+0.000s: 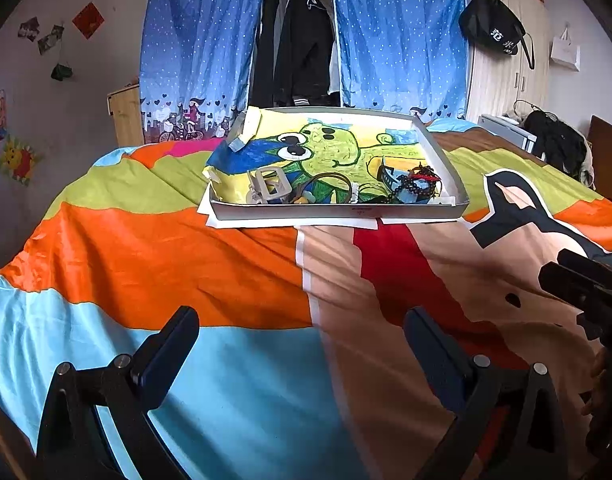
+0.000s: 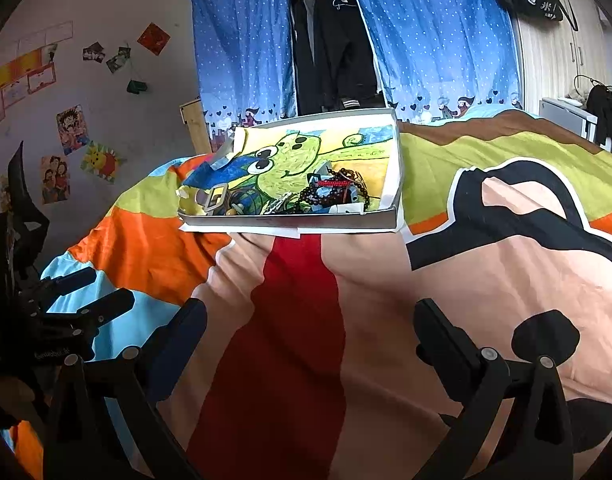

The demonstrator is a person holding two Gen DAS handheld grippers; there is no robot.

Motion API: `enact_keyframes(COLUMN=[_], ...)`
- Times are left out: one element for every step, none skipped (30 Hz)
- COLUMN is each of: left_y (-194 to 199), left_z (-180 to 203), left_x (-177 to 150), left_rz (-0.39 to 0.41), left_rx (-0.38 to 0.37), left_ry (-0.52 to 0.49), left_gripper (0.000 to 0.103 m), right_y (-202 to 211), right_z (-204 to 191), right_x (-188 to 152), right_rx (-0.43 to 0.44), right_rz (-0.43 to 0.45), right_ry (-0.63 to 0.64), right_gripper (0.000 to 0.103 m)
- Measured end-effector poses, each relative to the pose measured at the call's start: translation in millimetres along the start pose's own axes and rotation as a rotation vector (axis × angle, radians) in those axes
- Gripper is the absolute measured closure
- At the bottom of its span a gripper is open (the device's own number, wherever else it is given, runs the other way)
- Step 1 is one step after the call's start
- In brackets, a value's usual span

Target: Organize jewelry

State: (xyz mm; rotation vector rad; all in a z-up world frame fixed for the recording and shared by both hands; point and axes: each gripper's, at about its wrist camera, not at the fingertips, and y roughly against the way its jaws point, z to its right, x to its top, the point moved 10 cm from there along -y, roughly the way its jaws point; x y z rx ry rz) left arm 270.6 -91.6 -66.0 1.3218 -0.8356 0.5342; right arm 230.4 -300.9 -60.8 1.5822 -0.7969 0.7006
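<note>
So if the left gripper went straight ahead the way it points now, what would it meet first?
The left gripper is open and empty. Straight ahead lies only bedspread, then likely the near wall of the white tray holding the jewelry; depth is uncertain.

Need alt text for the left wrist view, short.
A shallow white tray lined with a cartoon drawing sits on a colourful bedspread, with bracelets piled at its near edge. The open left gripper hovers before it.

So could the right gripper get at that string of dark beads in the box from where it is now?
Probably yes. The right gripper is open and empty, and only bare bedspread lies between it and the box. The dark beads sit near the low front wall, tangled with other pieces.
</note>
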Motion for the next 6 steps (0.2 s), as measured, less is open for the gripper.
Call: enact_keyframes(left_y=[-0.8,-0.8,-0.8,-1.0,-0.9,-0.8], left_z=[-0.1,-0.1,-0.1,-0.2,-0.1,-0.1], left_x=[-0.3,-0.4,-0.8,-0.9,-0.8,-0.9], left_rz=[0.000,-0.001,-0.002,-0.003,-0.001,-0.001], left_rx=[-0.002,-0.002,-0.001,-0.002,-0.003,-0.002], left_ry=[0.000,0.001,0.001,0.000,0.000,0.001], left_gripper=[0.000,0.000,0.000,0.000,0.000,0.000], right_y=[-0.3,-0.3,-0.2,-0.1,-0.4,-0.4], right_z=[0.4,0.5,0.7,0.7,0.7,0.7], right_x=[0.0,-0.2,-0.4,-0.5,-0.2,-0.1], right_rx=[0.000,0.000,0.001,0.000,0.000,0.000], right_rz=[-0.002,-0.003,-0.004,-0.005,-0.004,-0.004], right_ry=[0.000,0.000,0.000,0.000,0.000,-0.001], right_gripper=[0.001,0.001,0.001,0.001,0.001,0.001])
